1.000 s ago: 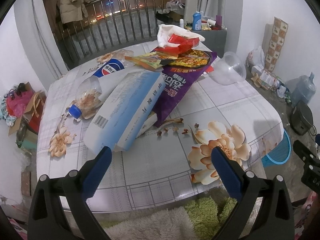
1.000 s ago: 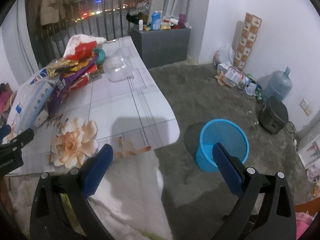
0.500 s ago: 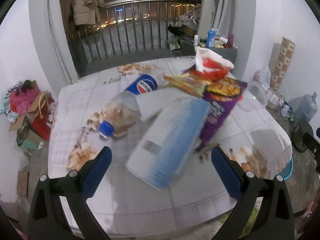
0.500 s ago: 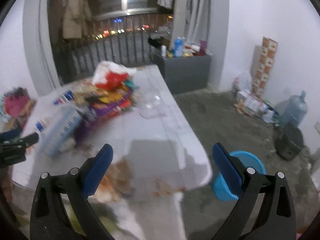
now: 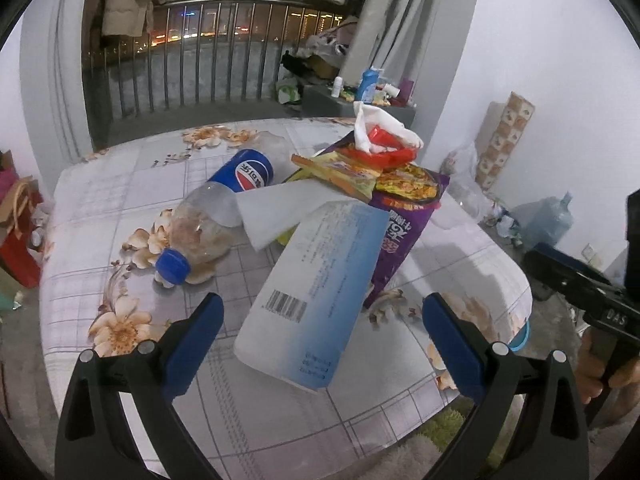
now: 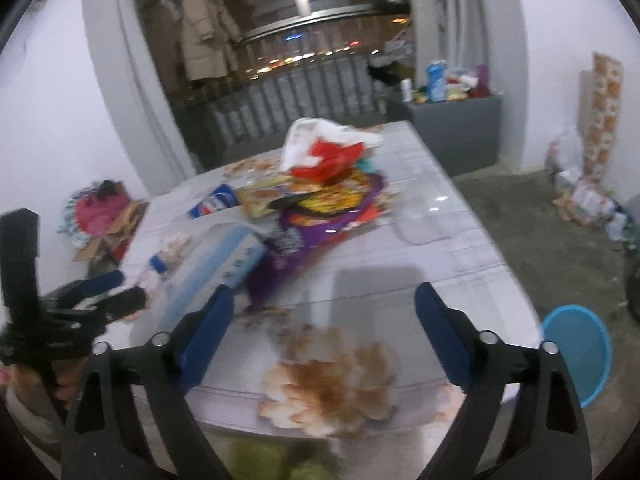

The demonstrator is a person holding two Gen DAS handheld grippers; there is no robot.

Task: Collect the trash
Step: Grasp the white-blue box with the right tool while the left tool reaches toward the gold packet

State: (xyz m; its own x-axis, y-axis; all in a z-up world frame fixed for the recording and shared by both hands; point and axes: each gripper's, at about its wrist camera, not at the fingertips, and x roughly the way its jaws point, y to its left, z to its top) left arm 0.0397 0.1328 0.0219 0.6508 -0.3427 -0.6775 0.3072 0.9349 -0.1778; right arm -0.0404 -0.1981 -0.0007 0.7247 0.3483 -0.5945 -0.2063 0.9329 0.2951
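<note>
Left wrist: one cola bottle [image 5: 224, 216], one blue-white pack [image 5: 316, 300], one purple bag [image 5: 404, 224].

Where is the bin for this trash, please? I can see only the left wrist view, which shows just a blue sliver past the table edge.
Observer: The round blue plastic bin stands upright on the grey floor, just past the near right corner of the flower-patterned table.
Operator: Is anything in it?
Observer: What shows of its inside looks empty.
Operator: Are the right gripper's jaws free to carry something?
Observer: Yes. The right gripper has its jaws wide apart; they have just been closing a little, with nothing between them.
</note>
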